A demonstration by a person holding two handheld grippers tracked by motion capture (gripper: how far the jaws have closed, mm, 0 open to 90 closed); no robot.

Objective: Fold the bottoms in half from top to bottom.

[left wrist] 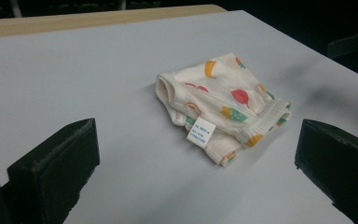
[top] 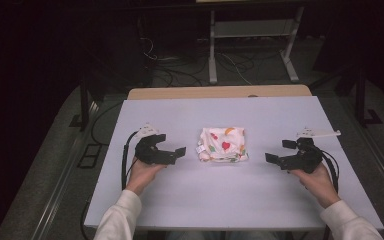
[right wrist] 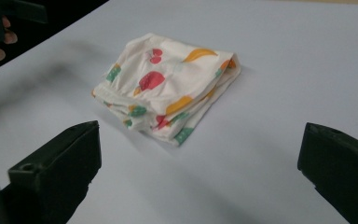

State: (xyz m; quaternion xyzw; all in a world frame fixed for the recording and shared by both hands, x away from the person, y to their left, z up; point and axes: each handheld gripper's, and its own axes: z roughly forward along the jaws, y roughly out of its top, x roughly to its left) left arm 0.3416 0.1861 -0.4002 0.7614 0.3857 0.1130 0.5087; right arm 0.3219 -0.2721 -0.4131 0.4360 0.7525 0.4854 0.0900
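Right now a folded cloth (top: 223, 144) printed with fruit lies at the middle of the frame on the white table (top: 220, 200), while the left gripper (top: 172, 153) at centre left and the right gripper (top: 278, 152) at centre right flank it, both with jaws spread wide and holding nothing.

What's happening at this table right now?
A person sits at a white table with a hand-held gripper in each hand. A small folded cloth with a fruit print lies in the middle, a white tag on its left edge. The left hand-held gripper and the right hand-held gripper sit on either side of it, both open and pointed inward. Neither touches the cloth.
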